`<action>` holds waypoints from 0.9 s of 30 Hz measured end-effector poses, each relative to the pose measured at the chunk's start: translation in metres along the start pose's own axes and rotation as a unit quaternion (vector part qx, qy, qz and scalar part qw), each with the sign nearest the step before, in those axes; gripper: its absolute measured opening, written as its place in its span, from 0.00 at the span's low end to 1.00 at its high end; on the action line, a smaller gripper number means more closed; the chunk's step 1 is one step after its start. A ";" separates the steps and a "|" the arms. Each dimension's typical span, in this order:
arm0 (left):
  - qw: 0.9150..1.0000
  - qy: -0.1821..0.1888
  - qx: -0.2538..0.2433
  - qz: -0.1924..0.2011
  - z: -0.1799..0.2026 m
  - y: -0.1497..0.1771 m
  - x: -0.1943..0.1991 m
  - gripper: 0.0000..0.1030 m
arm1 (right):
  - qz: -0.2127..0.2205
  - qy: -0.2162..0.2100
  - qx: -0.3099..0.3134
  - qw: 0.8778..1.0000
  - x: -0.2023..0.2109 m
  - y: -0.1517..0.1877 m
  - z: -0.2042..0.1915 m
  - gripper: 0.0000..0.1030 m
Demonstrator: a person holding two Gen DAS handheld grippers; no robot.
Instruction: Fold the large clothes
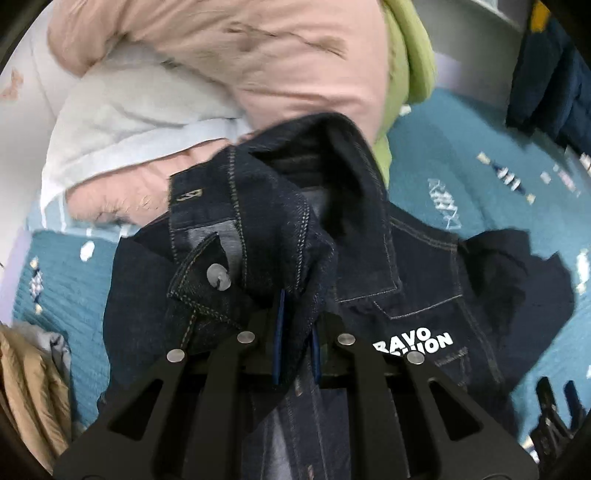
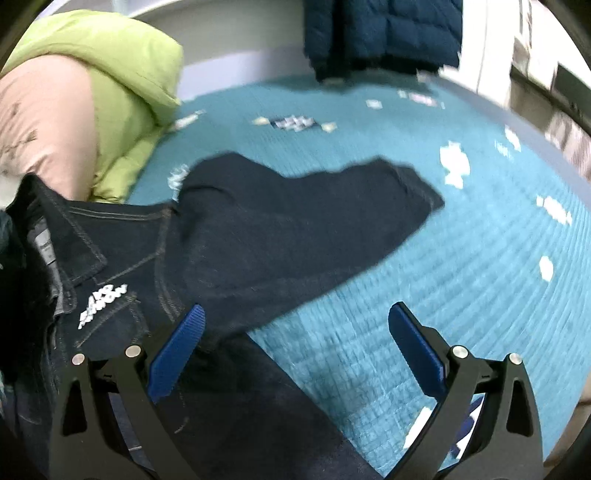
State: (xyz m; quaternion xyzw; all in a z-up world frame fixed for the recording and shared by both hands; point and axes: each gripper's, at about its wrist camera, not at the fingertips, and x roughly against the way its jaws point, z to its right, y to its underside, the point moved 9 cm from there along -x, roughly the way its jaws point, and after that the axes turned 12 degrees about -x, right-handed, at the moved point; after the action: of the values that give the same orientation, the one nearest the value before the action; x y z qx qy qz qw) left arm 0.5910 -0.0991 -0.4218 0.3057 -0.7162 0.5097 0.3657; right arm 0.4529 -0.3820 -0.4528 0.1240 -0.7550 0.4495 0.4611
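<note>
A dark blue denim jacket (image 1: 417, 266) with white chest lettering lies on the teal bedspread (image 1: 461, 155). My left gripper (image 1: 297, 332) is shut on a bunched fold of the jacket's front near a metal button (image 1: 218, 276) and lifts it. In the right wrist view the jacket (image 2: 258, 236) spreads out with one sleeve (image 2: 369, 195) stretched to the right. My right gripper (image 2: 295, 332) is open and empty, hovering over the jacket's lower edge and the bedspread (image 2: 461, 258).
A pile of pink (image 1: 295, 62), white (image 1: 129, 122) and lime green (image 2: 122, 92) padded clothes lies at the far left. A dark teal puffer jacket (image 2: 384, 33) hangs at the back. A tan garment (image 1: 26, 387) sits at the left edge.
</note>
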 end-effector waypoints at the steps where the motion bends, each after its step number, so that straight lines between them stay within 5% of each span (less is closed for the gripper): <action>1: 1.000 -0.009 -0.007 0.000 0.004 0.000 -0.003 0.12 | -0.015 -0.012 -0.005 1.000 -0.006 0.004 0.000 0.93; 3: 0.999 -0.018 -0.038 -0.025 0.022 0.005 -0.021 0.17 | -0.040 -0.034 -0.006 0.999 -0.014 0.012 -0.005 0.93; 5: 0.997 0.023 -0.063 -0.048 0.039 0.011 -0.035 0.40 | -0.060 -0.037 0.009 0.997 -0.020 0.021 -0.012 0.93; 6: 0.992 0.072 -0.085 -0.054 0.054 0.014 -0.040 0.68 | -0.065 -0.032 0.026 0.997 -0.023 0.025 -0.015 0.93; 7: 0.989 0.091 -0.104 -0.052 0.061 0.015 -0.039 0.82 | -0.073 -0.031 0.042 0.996 -0.024 0.030 -0.019 0.93; 10: 0.984 0.079 -0.158 -0.015 0.061 0.014 -0.019 0.82 | -0.102 -0.045 0.075 0.991 -0.015 0.047 -0.035 0.93; 12: 0.983 0.114 -0.146 -0.002 0.050 0.013 -0.005 0.82 | -0.139 -0.067 0.105 0.982 -0.001 0.073 -0.051 0.93; 18: 0.991 0.095 -0.096 0.023 -0.014 0.011 0.027 0.83 | -0.266 -0.119 0.230 0.929 0.064 0.205 -0.095 0.93; 23: 0.994 0.094 -0.050 0.020 -0.055 0.032 0.046 0.88 | -0.275 -0.103 0.290 0.911 0.087 0.254 -0.108 0.93; 27: 0.996 0.084 -0.034 -0.007 -0.082 0.056 0.048 0.88 | -0.261 -0.061 0.337 0.903 0.081 0.280 -0.105 0.80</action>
State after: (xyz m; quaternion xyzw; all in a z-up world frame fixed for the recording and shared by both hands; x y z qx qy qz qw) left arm 0.5363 -0.0072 -0.3923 0.2545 -0.6973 0.5067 0.4385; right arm 0.3020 -0.1219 -0.5272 0.4917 -0.5255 0.5323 0.4457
